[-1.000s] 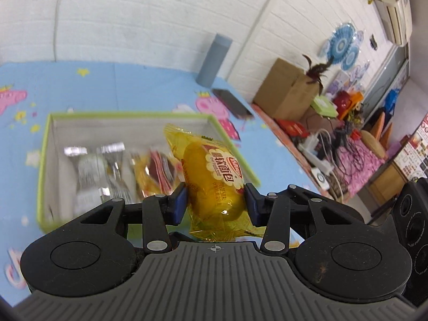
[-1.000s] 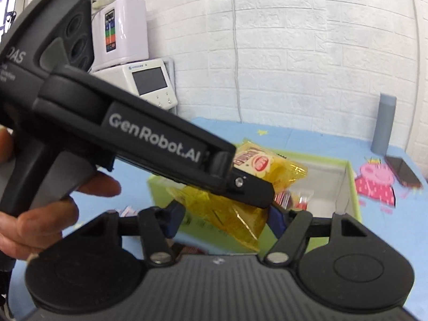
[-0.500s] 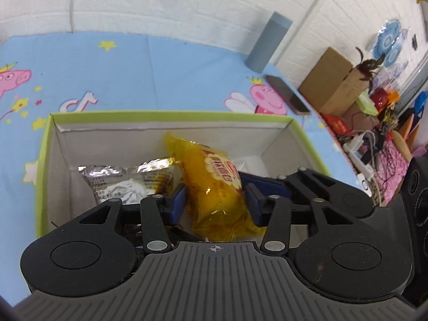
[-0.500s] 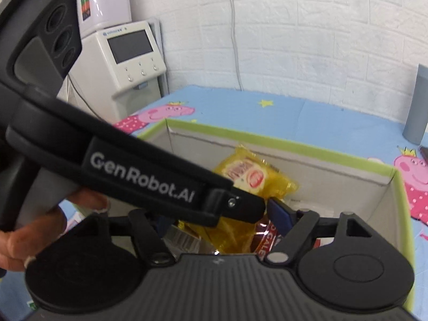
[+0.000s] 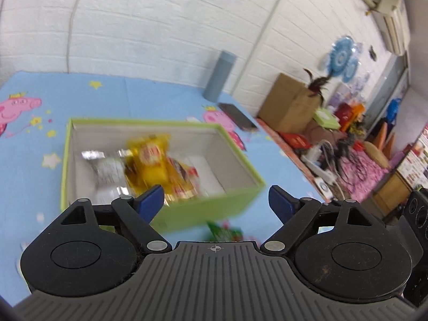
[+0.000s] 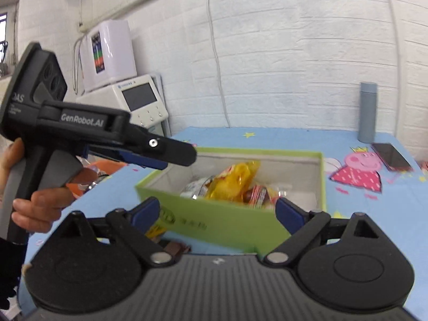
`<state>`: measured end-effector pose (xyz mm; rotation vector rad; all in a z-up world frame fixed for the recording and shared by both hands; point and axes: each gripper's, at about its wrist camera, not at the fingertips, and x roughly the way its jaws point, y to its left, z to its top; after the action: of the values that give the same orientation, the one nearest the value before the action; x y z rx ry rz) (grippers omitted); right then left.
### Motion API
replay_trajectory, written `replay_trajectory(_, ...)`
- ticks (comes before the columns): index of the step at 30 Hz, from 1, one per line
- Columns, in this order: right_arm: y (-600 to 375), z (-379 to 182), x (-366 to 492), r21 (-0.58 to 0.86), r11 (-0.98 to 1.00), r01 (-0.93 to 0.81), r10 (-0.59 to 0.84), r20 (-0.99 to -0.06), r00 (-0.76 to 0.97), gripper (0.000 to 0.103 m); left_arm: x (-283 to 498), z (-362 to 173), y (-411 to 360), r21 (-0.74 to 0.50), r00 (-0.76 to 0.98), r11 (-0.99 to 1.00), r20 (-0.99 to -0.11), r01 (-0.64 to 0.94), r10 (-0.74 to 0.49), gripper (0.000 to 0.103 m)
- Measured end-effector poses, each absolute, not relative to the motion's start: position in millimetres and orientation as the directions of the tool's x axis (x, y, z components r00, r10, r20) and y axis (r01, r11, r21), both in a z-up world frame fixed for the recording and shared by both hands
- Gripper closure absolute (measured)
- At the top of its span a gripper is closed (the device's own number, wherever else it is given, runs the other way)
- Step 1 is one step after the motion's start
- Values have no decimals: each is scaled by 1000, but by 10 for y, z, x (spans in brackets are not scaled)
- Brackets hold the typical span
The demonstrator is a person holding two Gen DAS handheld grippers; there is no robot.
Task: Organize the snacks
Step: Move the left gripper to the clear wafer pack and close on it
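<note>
A green-rimmed box [image 5: 238, 203] [image 6: 230, 222] stands on the blue mat. Inside lie a yellow bread packet [image 5: 149, 160] [image 6: 232, 179], a silver packet [image 5: 107, 168] and red packets [image 6: 256, 194]. My left gripper [image 5: 216, 200] is open and empty, raised in front of the box's near wall; it also shows in the right wrist view [image 6: 157, 157], left of the box. My right gripper [image 6: 218, 211] is open and empty, just before the box's near wall.
A grey bottle [image 5: 219, 76] [image 6: 367, 112] and a phone [image 5: 238, 116] [image 6: 390, 156] lie beyond the box. Loose snacks lie on the mat in front of the box [image 5: 224, 231] [image 6: 171, 246]. White machines [image 6: 125, 91] stand at the left. Clutter [image 5: 334, 139] lies off the mat's right edge.
My left gripper opened and let the yellow bread packet go into the box, then pulled back and up. My right gripper also drew back from the box.
</note>
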<state>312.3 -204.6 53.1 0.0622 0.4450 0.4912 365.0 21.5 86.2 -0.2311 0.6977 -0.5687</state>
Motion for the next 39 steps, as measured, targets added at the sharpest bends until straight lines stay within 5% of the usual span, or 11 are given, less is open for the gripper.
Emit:
replay_trajectory(8, -2370, 121, 1661, 369, 870, -326, 465, -399, 790, 10, 2666, 372, -106, -405, 497, 772, -598, 490, -629, 30)
replay_trajectory(14, -2302, -200, 1210, 357, 892, -276, 434, -512, 741, 10, 2256, 134, -442, -316, 402, 744, -684, 588, -608, 38)
replay_trajectory(17, -2287, -312, 1206, 339, 899, -276, 426, -539, 727, 10, 2194, 55, -483, -293, 385, 749, -714, 594, -585, 49)
replay_trajectory(29, -2103, -375, 1385, 228, 910, -346, 412, -584, 700, 10, 2351, -201, -564, -414, 258, 712, -732, 567, -631, 49)
replay_trajectory(39, -1797, -290, 1805, 169, 871, -461, 468, -574, 672, 9, 2497, -205, -227, -464, 308, 746, -707, 478, -637, 60)
